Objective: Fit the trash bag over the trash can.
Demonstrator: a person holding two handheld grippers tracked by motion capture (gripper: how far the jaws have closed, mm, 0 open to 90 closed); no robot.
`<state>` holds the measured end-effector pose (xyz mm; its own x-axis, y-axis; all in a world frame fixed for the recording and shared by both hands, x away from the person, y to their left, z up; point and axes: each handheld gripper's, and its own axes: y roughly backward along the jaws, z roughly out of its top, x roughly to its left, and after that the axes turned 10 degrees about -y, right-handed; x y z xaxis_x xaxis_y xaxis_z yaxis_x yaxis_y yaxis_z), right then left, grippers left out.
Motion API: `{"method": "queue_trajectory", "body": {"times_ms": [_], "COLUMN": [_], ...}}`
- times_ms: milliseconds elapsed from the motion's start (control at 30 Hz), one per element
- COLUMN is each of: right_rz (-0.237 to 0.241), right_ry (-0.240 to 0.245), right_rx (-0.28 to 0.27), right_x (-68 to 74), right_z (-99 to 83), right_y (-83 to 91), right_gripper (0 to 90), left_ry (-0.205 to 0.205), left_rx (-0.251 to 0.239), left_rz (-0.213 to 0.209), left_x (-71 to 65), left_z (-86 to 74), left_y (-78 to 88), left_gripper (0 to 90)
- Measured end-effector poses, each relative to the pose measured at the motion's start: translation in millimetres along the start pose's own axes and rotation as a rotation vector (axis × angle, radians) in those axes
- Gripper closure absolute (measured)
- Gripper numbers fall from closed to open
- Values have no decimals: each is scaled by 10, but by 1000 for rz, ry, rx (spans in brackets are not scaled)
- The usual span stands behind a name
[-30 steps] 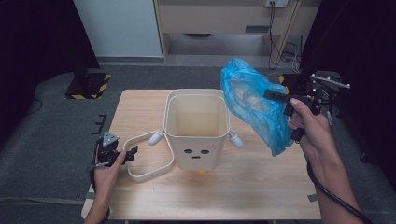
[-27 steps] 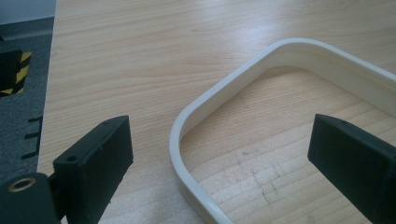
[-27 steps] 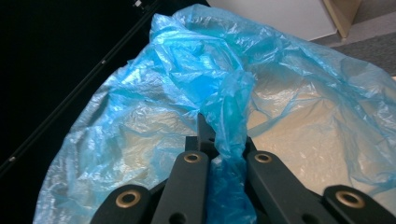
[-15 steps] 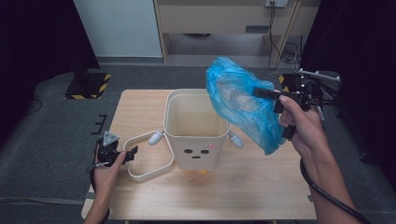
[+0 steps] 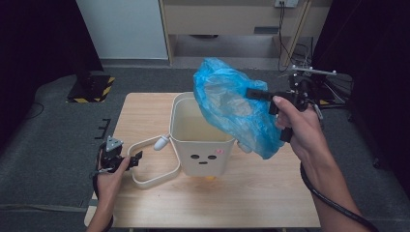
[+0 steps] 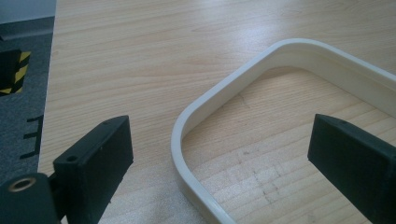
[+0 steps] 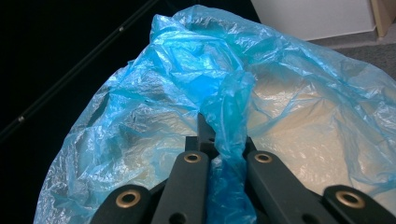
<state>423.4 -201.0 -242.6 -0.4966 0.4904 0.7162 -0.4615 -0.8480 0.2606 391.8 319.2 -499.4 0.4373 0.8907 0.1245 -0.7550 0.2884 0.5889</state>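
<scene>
Right gripper (image 5: 258, 93) clamped on a pinch of the blue bag (image 5: 232, 108), held over the bin's (image 5: 200, 142) right rim. Left gripper (image 5: 130, 159) open, straddling the loose ring (image 5: 150, 180) at near left. Could easily snag on the rim or slip free, only thin film pinched.

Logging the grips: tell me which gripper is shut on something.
The right gripper, pinching the blue bag above the bin; the left gripper is open, straddling the ring.
</scene>
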Motion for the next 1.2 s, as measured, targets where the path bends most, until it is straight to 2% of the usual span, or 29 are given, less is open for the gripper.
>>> {"method": "queue_trajectory", "body": {"times_ms": [33, 367, 600, 767, 1200], "right_rz": [-1, -4, 26, 30, 45], "right_ry": [16, 62, 88, 103, 108], "right_rx": [11, 49, 72, 99, 161], "right_x": [50, 276, 411, 514, 607], "right_z": [-2, 12, 0, -24, -112], "right_y": [-34, -179, -314, -436, -727], "right_gripper": [894, 894, 894, 894, 894], "left_ry": [1, 0, 1, 4, 7], "left_rx": [-2, -3, -4, -4, -5], "left_rz": [1, 3, 3, 2, 2], "left_x": [-1, 10, 17, 21, 39], "left_z": [1, 0, -4, -6, -11], "left_y": [1, 8, 12, 14, 26], "left_gripper": [58, 58, 58, 58, 58]}}
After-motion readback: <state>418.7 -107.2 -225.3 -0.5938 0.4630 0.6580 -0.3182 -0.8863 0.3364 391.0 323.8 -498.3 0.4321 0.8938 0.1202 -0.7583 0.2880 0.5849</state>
